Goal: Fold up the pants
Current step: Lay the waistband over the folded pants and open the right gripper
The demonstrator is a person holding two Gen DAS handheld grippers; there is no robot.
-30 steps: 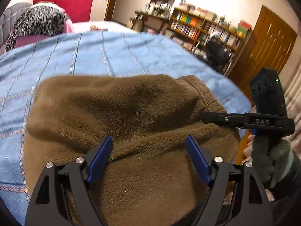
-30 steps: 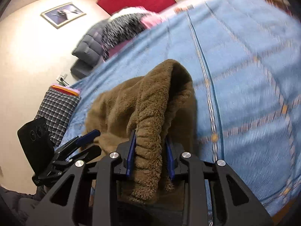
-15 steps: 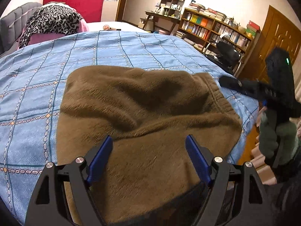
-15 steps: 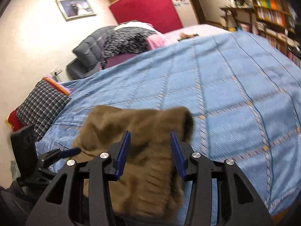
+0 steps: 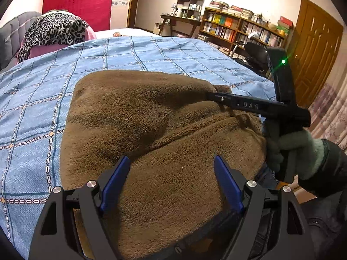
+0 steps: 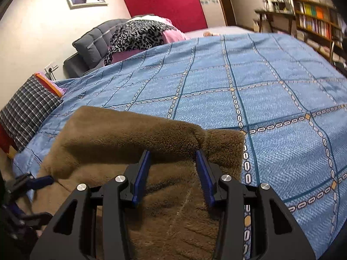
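Observation:
The brown fleece pants (image 5: 151, 130) lie folded in a thick pile on the blue checked bedspread (image 5: 32, 99), near its front edge. My left gripper (image 5: 171, 175) is open, its blue pads hovering over the near part of the pile and holding nothing. My right gripper (image 6: 173, 164) is open too, with the upper fold of the pants (image 6: 134, 134) just beyond its pads. In the left wrist view the right gripper's finger (image 5: 249, 105) rests against the right side of the pile.
A leopard-print cloth over pink bedding (image 5: 54, 30) lies at the head of the bed, by a grey headboard (image 6: 95, 41). A checked pillow (image 6: 26, 110) lies at the left edge. Bookshelves (image 5: 238, 26), a desk and a wooden door (image 5: 314, 49) stand at the right.
My right gripper has opened and let go of the pants fold, which has dropped flat onto the pile. The left gripper stayed open and rose slightly.

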